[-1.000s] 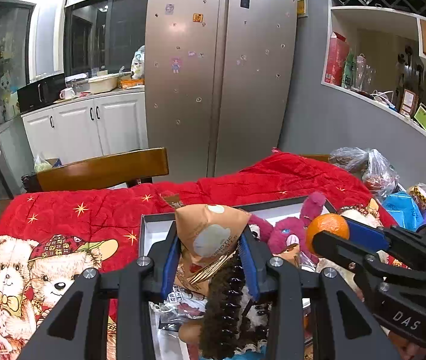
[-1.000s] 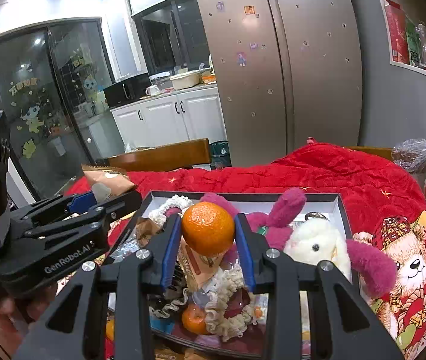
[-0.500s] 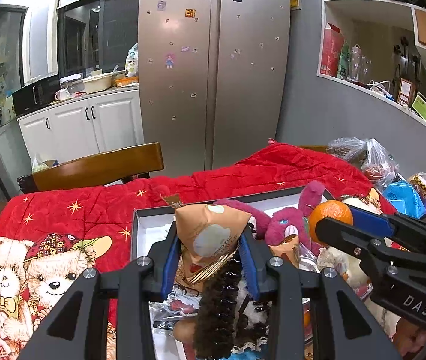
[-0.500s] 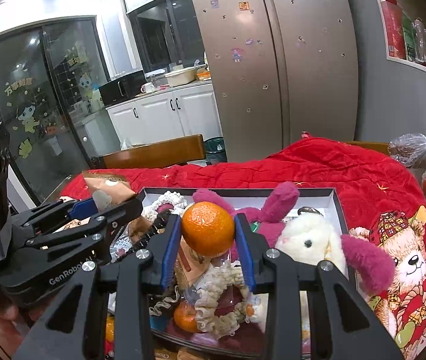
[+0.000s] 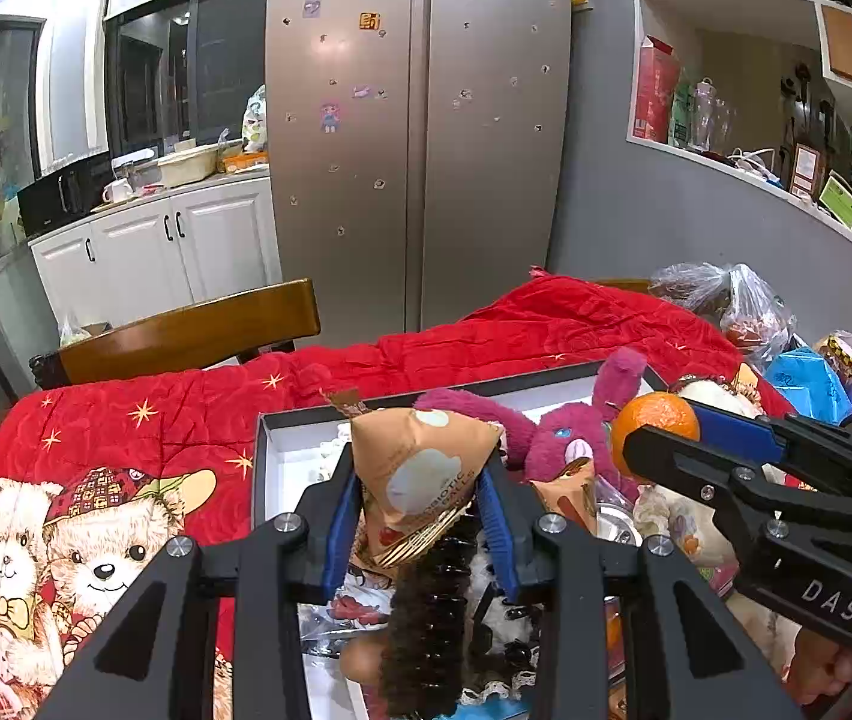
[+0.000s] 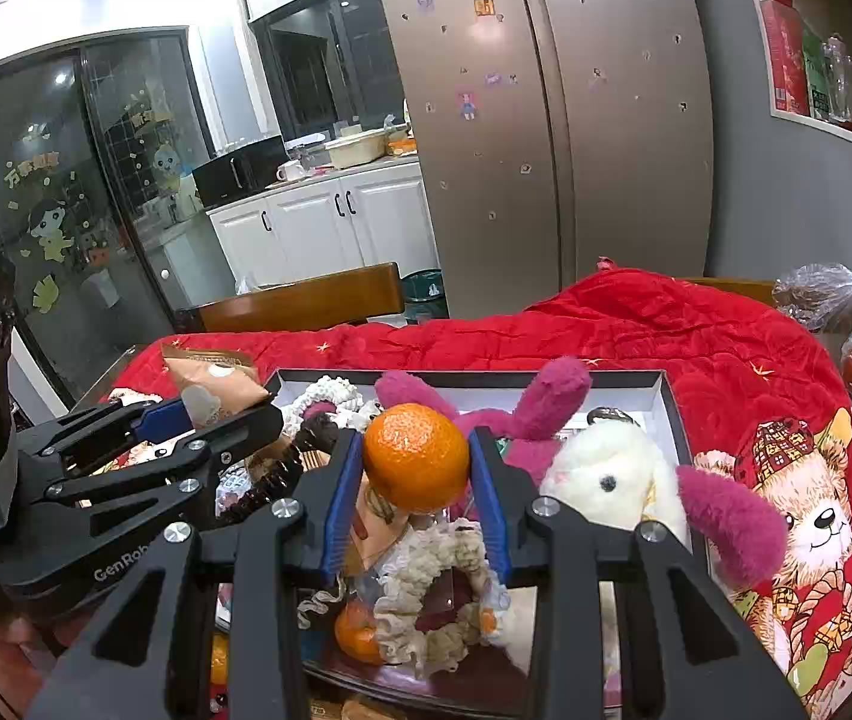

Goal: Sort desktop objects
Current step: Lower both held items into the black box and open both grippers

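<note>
Plush toys [image 6: 606,474] crowd the box [image 6: 669,402] beneath both loaded claws.

showing: oranges [image 6: 416,457] x3 | snack packets [image 5: 420,474] x2 | plush toys [image 6: 612,480] x2 | hand-held grippers [image 6: 416,480] x2 | box [image 6: 669,414] x1

Left gripper [image 5: 420,504] slightly farther left.

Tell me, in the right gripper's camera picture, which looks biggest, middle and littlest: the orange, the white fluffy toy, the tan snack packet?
1. White fluffy toy.
2. Orange, close behind, though it sits nearest the camera, so it may look bigger than it is.
3. Tan snack packet, partly hidden by the left gripper.
</note>
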Demonstrator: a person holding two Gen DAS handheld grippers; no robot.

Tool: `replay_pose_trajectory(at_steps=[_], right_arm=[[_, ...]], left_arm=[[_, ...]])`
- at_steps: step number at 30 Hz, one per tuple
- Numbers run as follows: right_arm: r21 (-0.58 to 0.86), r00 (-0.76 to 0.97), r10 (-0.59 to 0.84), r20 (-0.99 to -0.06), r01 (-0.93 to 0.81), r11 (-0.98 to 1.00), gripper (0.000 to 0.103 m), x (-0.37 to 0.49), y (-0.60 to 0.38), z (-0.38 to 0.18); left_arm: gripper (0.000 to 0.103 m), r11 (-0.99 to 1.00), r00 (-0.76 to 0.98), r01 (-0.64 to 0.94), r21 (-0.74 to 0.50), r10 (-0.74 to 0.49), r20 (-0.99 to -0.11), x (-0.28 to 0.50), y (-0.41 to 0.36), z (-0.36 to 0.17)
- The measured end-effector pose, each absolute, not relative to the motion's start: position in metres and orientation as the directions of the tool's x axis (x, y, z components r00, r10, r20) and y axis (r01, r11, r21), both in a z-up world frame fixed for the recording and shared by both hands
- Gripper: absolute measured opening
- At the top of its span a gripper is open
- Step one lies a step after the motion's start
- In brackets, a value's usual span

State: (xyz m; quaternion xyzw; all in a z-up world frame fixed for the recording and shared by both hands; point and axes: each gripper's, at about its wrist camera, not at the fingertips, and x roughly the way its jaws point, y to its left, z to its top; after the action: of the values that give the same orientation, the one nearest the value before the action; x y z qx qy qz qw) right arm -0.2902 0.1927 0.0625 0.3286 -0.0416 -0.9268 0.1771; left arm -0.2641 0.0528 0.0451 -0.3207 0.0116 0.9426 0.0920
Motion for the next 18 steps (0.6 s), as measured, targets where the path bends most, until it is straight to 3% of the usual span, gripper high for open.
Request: replay_pose_trajectory(at_steps=[11, 13, 16, 18], right_arm=[[0.203, -0.718, -0.362, -0.595, 0.301, -0.932, 0.037, -0.290, 0.195, 0.059], [0.224, -0.714, -0.374, -0.591, 0.300, -0.927, 0.037, -0.291, 0.197, 0.059], [0.260, -0.713, -0.393, -0.580, 0.295, -0.919, 0.039, -0.292, 0.203, 0.059], [0.289, -0.719, -0.413, -0.559, 0.298, -0.910, 0.044, -0.292, 0.209, 0.062]], left_arm=[[0.040, -0.979, -0.768, -0.199, -0.046, 0.185, -0.613, -0.264, 0.054, 0.044], [0.050, -0.976, -0.765, -0.210, -0.058, 0.201, -0.612, -0.263, 0.053, 0.045], [0.076, -0.975, -0.776, -0.216, -0.052, 0.204, -0.597, -0.260, 0.054, 0.049], [0.080, -0.978, -0.788, -0.206, -0.044, 0.192, -0.585, -0.259, 0.053, 0.051]])
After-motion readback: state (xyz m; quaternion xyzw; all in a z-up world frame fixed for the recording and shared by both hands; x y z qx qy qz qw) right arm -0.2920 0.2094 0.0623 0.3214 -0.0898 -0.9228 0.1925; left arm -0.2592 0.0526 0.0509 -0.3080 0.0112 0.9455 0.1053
